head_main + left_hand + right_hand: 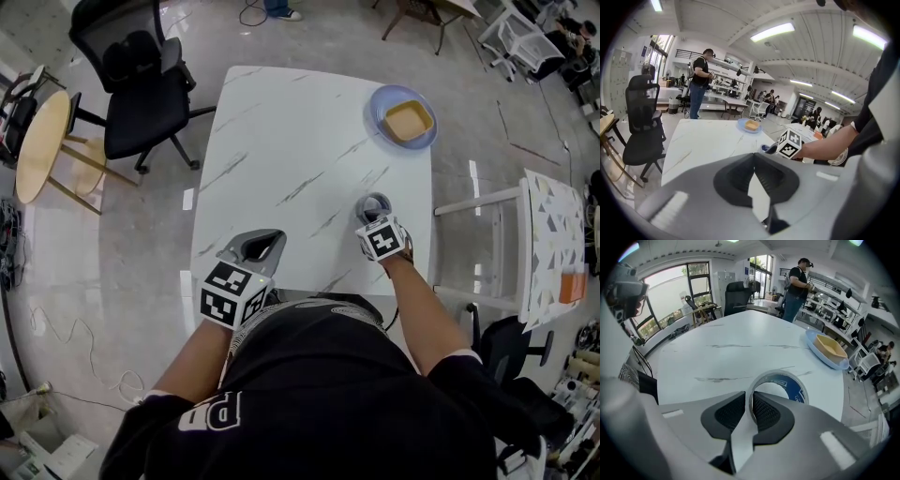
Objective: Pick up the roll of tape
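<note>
Head view: a white marbled bench (281, 141) lies below. The left gripper (267, 242) hangs over its near edge. The right gripper (368, 217) is further right, at the roll of tape (375, 201), which sits near the bench's right edge. A blue plate (382, 105) stands well beyond it at the far right corner, and a black chair (141, 84) stands off the bench's left side.

Left gripper view: the fingers meet at their tips with nothing between them. The bench (703, 140) stretches ahead, and the right gripper's marker cube (790, 144) shows to the right.

Right gripper view: the fingers are narrow, pinching the near wall of the roll of tape (790, 383), one inside the ring and one outside. Whether the roll is off the bench (740, 348) cannot be told.
</note>
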`<state>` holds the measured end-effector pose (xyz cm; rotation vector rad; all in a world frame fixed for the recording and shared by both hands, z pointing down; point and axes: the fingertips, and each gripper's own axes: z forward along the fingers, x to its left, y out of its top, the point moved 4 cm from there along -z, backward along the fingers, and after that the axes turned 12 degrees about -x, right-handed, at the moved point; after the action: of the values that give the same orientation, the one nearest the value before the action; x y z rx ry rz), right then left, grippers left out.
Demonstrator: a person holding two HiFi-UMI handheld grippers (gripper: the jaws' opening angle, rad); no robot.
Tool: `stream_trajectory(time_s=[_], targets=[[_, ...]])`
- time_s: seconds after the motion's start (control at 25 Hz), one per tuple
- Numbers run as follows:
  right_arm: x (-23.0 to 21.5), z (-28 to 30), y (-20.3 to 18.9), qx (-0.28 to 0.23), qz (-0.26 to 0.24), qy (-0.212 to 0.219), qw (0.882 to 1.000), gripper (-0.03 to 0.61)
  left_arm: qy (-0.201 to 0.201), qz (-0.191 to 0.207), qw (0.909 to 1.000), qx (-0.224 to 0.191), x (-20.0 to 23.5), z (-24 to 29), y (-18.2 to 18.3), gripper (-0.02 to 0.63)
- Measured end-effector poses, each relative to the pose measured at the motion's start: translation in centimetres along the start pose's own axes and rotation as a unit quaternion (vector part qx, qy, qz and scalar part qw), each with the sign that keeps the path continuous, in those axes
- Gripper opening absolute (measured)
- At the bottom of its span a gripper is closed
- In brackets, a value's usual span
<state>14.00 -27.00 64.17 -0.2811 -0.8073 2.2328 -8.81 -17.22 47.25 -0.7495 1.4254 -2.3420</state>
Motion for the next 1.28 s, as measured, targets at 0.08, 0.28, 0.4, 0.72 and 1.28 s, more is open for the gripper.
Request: stream_trajectory(time_s=[0.08,0.28,0.4,0.72,1.28], targets=[[0.0,-0.9,0.6,-0.015,0.012,-0.006,1.0,0.049,0.0,0.002,1.0,-0.002,0.3,0.1,0.2,0.058],[0.7,-2.9,1.4,-0.05,0.046,0.005,0.998,0.049,-0.011,0.01,0.9999,-0.003,-0.1,0.9,0.7,0.058],[1.6,-4.6,2.5,-0.078,0.058,0.015,0.995,0.049,-0.024,0.014,0.9996,-0.002,-0.9,1.2,0.7,0.058],[3.3,-10.1,6.2,-0.209,0.181,0.05,0.96,0.051,-0.051,0.028,0.9983,-0.006,-2.4,2.0,1.4,0.058],[5.4,-18.2,10.0,-0.35,0.276,0.093,0.891,0.049,-0.088,0.045,0.9949,-0.023,-4.7,2.8,3.3,0.058]])
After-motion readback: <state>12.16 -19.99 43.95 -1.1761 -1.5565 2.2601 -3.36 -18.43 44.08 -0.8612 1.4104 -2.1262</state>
